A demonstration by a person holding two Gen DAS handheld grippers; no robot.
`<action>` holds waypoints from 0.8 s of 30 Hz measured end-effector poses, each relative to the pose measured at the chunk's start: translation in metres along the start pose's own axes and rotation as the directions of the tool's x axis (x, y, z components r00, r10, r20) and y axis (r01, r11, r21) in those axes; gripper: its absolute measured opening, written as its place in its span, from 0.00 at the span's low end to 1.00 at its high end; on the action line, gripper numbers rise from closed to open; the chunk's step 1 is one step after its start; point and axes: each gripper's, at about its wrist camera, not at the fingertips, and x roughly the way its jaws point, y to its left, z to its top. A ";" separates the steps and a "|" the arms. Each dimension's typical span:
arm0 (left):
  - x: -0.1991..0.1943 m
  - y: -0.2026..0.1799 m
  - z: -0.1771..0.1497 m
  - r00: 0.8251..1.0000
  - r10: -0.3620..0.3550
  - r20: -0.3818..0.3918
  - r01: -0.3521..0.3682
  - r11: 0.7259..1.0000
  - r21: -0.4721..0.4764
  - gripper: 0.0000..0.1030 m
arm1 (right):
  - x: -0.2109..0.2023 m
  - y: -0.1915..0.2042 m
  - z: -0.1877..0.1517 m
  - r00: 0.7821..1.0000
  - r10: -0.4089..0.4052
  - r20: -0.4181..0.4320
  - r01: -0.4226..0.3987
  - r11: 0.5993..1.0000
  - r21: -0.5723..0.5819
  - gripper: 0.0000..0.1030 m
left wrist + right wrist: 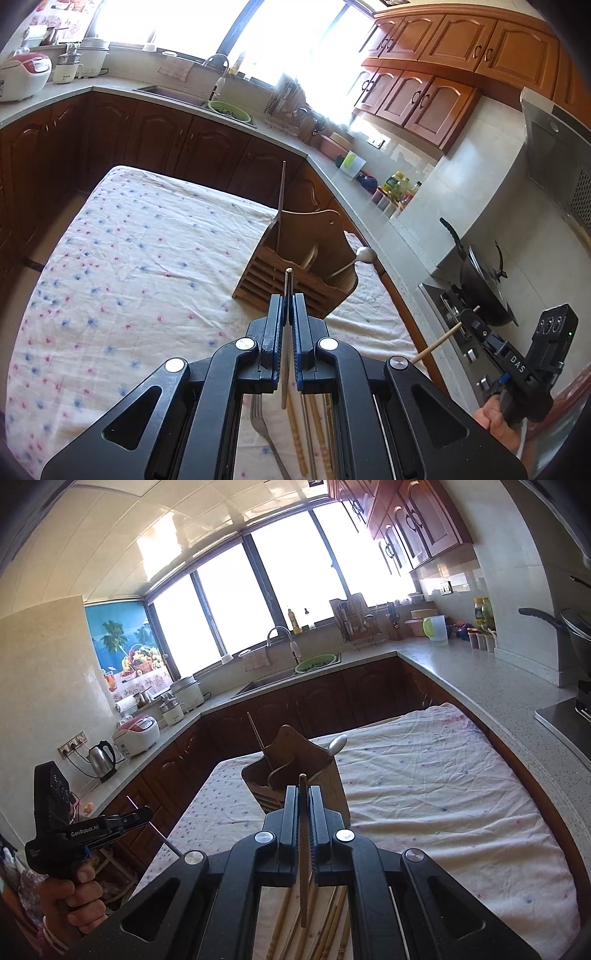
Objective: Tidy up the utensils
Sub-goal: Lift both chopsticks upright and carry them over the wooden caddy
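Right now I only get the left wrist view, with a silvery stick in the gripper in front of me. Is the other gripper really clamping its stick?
Observer: Yes. Seen from the right wrist, the right gripper is shut on a wooden chopstick that pokes up past its tip.
Operator: And who carries my gripper?
Observer: A hand holds the left gripper from below, with its metal chopstick slanting through it.
Operator: Anything beyond it that I'm missing?
Observer: A steel kettle stands on the counter, below a wall socket.
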 end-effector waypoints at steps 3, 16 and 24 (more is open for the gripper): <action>0.000 -0.001 0.005 1.000 0.001 0.009 -0.001 1.000 0.006 0.04 | 0.002 0.002 0.004 1.000 0.007 0.007 -0.007 1.000 -0.003 0.05; -0.004 -0.024 0.070 0.988 -0.011 0.154 0.001 0.998 0.064 0.04 | 0.005 0.011 0.052 0.990 0.055 0.132 -0.053 0.998 -0.017 0.05; 0.022 -0.030 0.132 0.951 -0.002 0.310 -0.016 0.998 0.054 0.04 | 0.023 0.014 0.104 0.959 0.032 0.282 -0.027 0.999 -0.022 0.05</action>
